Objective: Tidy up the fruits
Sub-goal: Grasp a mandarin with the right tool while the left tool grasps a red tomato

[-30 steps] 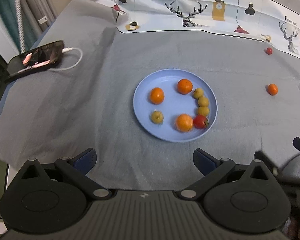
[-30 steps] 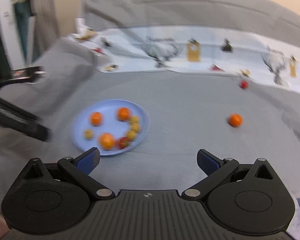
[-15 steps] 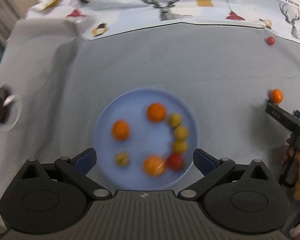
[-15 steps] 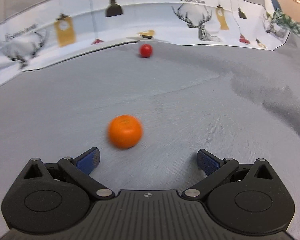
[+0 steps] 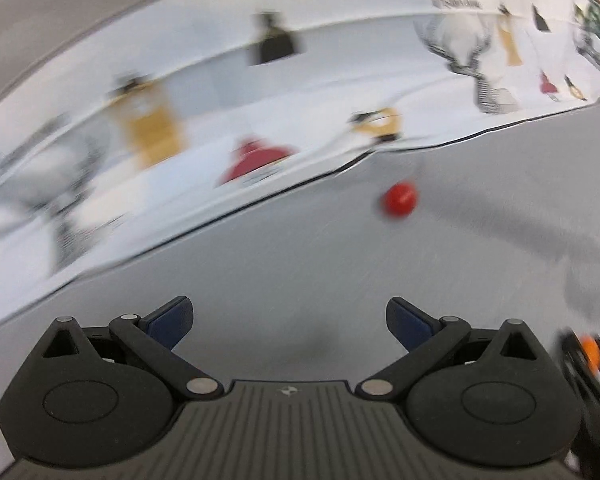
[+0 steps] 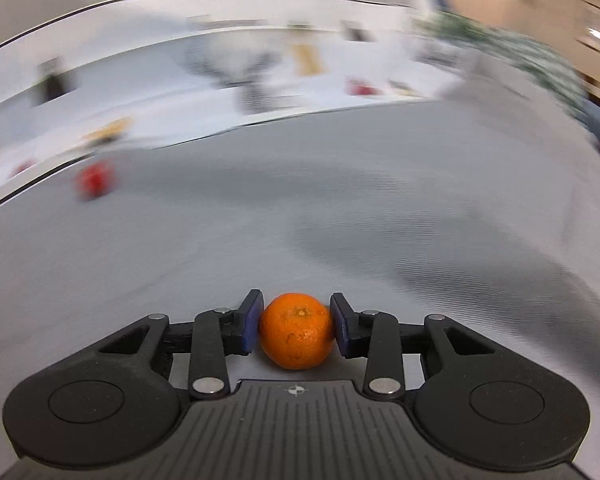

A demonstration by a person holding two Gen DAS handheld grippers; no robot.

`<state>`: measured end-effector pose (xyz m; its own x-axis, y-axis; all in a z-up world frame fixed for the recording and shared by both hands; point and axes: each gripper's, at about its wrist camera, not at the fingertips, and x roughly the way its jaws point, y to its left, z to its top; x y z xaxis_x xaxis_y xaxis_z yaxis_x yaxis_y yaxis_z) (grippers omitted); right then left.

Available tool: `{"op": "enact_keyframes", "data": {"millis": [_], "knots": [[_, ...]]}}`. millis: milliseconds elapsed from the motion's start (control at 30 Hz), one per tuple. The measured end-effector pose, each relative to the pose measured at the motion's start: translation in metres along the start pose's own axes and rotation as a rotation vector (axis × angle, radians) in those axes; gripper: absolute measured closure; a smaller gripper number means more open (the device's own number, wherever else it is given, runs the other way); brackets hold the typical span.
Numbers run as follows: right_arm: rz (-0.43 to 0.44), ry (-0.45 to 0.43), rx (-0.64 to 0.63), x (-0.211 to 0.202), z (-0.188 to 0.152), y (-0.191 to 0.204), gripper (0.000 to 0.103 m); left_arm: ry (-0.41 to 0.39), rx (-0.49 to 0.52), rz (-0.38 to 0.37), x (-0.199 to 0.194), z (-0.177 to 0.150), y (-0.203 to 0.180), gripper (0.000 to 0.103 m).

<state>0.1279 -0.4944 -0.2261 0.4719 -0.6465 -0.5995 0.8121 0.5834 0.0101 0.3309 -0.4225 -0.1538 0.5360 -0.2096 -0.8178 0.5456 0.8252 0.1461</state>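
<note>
A: Right gripper [image 6: 296, 328] status?
B: Jaws have just closed, clamping the orange [image 6: 296, 336] over the grey cloth [image 6: 340, 220].
A: Left gripper [image 5: 290, 320]?
B: Jaws apart, empty; red tomato [image 5: 399, 198] lies far right.

Left wrist view: grey cloth [image 5: 300, 264] bare from lower centre to the red fruit [image 5: 399, 198] at centre right; printed sheet [image 5: 204, 128] covers the upper half. Right wrist view: bare cloth centre and right, red fruit centre left.
</note>
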Motion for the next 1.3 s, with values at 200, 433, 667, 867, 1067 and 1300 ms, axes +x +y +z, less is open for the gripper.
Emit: {"op": "enact_keyframes", "data": {"millis": [200, 433, 667, 867, 1067, 1300], "knots": [[-0.048, -0.002, 0.059, 0.010, 0.003, -0.006, 0.063, 0.019, 0.101, 0.017, 0.082, 0.044, -0.057, 0.000], [-0.049, -0.003, 0.068, 0.011, 0.000, -0.007, 0.064, -0.007, 0.121, -0.083, 0.085, 0.052, -0.064, 0.073], [0.013, -0.124, 0.066, -0.009, 0.004, -0.003, 0.067, -0.021, 0.080, -0.124, 0.033, 0.024, -0.033, 0.073], [0.065, -0.162, 0.033, -0.017, 0.003, 0.004, 0.067, 0.028, -0.024, -0.116, -0.072, -0.050, 0.030, 0.073], [0.051, -0.207, -0.078, -0.066, -0.003, 0.012, 0.067, 0.027, -0.172, -0.027, -0.192, -0.129, 0.103, 0.073], [0.399, -0.263, -0.126, -0.230, -0.008, 0.005, 0.066, -0.046, -0.269, 0.077, -0.312, -0.211, 0.161, 0.073]]}}
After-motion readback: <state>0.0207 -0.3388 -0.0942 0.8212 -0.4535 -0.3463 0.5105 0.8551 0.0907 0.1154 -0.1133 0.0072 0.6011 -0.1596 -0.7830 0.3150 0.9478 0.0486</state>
